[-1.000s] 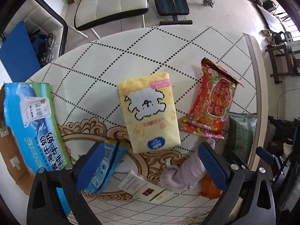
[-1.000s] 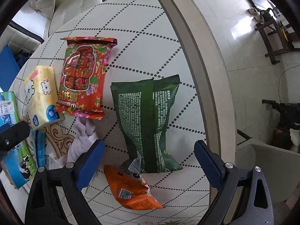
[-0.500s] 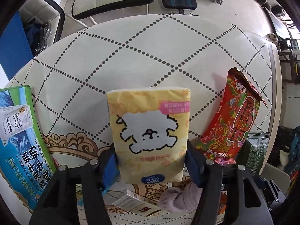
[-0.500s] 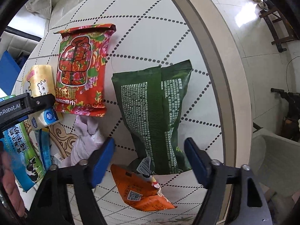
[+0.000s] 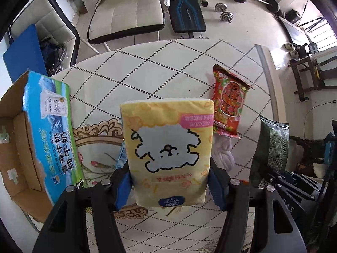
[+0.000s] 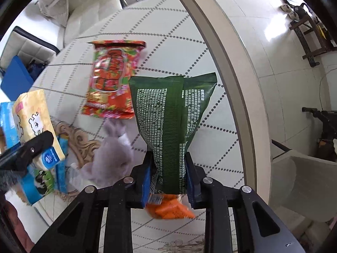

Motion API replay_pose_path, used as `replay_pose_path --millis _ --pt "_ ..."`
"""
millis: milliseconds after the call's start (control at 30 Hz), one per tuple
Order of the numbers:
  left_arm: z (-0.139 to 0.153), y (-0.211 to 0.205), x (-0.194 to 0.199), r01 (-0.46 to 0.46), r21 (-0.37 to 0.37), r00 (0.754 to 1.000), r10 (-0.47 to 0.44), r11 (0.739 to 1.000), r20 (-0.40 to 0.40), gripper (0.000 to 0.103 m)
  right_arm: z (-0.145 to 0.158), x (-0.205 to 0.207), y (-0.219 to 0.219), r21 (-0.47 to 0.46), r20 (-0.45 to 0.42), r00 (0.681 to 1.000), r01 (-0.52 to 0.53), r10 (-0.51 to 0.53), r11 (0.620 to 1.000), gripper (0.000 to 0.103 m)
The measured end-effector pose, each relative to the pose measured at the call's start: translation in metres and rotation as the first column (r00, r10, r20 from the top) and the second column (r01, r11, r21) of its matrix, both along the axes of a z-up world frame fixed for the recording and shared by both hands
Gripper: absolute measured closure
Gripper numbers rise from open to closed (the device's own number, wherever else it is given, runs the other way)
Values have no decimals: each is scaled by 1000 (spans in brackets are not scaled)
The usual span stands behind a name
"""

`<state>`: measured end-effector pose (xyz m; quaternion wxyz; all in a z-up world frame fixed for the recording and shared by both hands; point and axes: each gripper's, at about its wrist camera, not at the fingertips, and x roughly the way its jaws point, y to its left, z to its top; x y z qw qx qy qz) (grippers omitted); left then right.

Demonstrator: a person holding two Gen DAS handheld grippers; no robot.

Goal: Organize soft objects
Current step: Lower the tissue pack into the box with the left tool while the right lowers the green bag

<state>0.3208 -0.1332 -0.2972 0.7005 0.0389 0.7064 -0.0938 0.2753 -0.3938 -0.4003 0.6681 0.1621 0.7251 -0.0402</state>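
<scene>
My left gripper point(image 5: 169, 187) is shut on a yellow tissue pack point(image 5: 167, 147) with a white dog drawing and holds it lifted above the table. My right gripper point(image 6: 168, 181) is shut on the lower end of a green bag point(image 6: 170, 122) and holds it up. The tissue pack also shows at the left of the right wrist view point(image 6: 33, 124). A red flowered snack bag point(image 5: 229, 103) lies flat on the table, also in the right wrist view point(image 6: 113, 78). A grey-white cloth point(image 6: 111, 154) lies beside it. An orange packet point(image 6: 168, 208) lies under my right gripper.
An open blue milk carton box point(image 5: 48, 132) stands at the table's left. A thin blue packet point(image 6: 61, 164) lies near it. The table's point(image 6: 168, 31) edge point(image 6: 227, 63) curves along the right. A white chair point(image 5: 126, 14) and a weight bench point(image 5: 187, 14) stand beyond the table.
My left gripper closed on the tissue pack and lifted it off the table. My right gripper closed on the green bag's lower end and raised it.
</scene>
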Motion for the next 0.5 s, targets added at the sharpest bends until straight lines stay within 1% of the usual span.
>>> replay_pose_path --millis 133,167,267,300,333,433,500 --pt "49 21 -25 -17 -53 998 20 998 55 43 48 -22 25 45 82 996 -52 48 998 74" --pt "61 28 -29 -24 -62 997 28 998 68 43 68 -18 24 64 97 994 -63 57 996 74" --pt "89 58 -43 -56 -87 993 65 995 98 43 101 -28 51 121 139 986 -106 88 987 74" --pt "93 68 -43 -67 -91 992 76 994 104 43 112 -32 63 136 154 983 -125 103 983 74" --pt "98 81 -44 -81 -95 990 92 992 111 43 124 -34 63 149 165 980 -139 114 979 74" --pt "113 122 -49 -135 -106 981 148 985 129 43 152 -34 108 183 201 968 -185 147 966 74" --pt "113 144 -48 -169 -104 974 182 980 132 43 164 -31 141 197 222 960 -214 169 957 74"
